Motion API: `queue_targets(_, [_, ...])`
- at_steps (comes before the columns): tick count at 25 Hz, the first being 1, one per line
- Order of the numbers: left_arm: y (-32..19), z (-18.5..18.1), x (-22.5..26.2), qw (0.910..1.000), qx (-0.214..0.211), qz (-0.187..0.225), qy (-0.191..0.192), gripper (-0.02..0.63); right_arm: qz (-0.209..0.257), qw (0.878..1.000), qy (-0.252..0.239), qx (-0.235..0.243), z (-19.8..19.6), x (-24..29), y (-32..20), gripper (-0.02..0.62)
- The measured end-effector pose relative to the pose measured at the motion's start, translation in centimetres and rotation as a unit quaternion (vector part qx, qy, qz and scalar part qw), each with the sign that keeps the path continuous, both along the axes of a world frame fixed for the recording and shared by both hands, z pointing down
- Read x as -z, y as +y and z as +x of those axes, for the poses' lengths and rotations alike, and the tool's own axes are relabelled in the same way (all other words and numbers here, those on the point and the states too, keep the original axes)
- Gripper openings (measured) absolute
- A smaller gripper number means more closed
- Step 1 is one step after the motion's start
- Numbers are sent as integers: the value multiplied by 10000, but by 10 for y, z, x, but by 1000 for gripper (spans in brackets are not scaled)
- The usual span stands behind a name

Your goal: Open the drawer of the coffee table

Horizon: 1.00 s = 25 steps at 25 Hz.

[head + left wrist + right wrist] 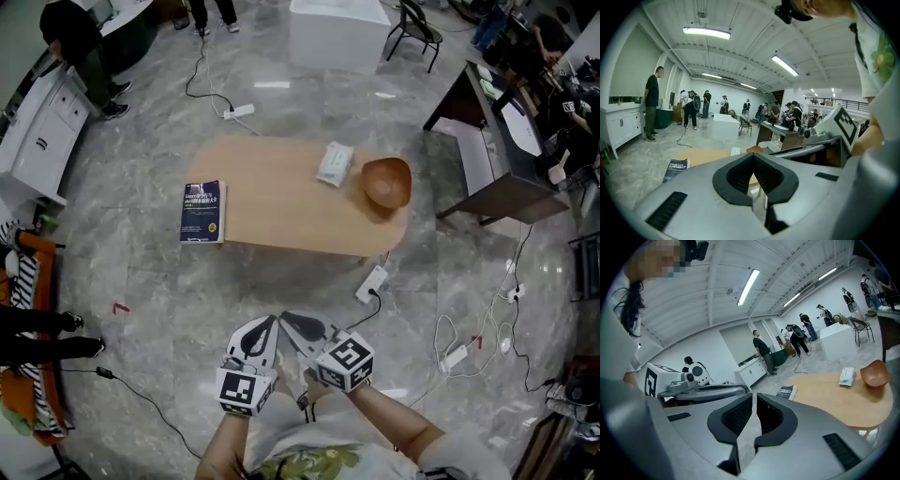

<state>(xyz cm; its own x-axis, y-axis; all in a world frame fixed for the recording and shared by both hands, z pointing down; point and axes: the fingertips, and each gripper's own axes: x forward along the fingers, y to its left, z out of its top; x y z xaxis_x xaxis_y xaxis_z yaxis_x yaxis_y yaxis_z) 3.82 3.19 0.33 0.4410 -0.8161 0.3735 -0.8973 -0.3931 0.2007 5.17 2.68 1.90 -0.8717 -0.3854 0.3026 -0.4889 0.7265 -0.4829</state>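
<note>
Nearest, the left gripper (753,155) and right gripper (754,395), fingers pressed together on nothing, hang well short of the table (281,211), so opening its drawer, unseen here, looks wholly undone.

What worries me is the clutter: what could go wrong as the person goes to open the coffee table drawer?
The power strip lies on the floor at the near side of the coffee table, where feet would likely go, so it could trip or snag. The book lies right at the table's left end, so a jolt from the drawer might tip it off.
</note>
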Motion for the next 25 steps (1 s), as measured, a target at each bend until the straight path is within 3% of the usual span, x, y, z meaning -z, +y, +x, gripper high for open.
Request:
queue_targets(5, [-28, -19, -22, 9999, -84, 45, -38, 8, 100, 9999, 99, 24, -22, -33, -26, 23])
queue_targets(9, [-44, -45, -65, 9994, -68, -21, -339, 8, 306, 9995, -93, 38, -41, -61, -43, 23])
queue_targets(16, [-71, -78, -135, 9994, -38, 15, -333, 8, 285, 9995, -140, -33, -66, -133, -57, 23])
queue_targets(25, [-96, -86, -206, 9991, -227, 156, -315, 8, 205, 9983, -352, -410, -85, -207, -84, 23])
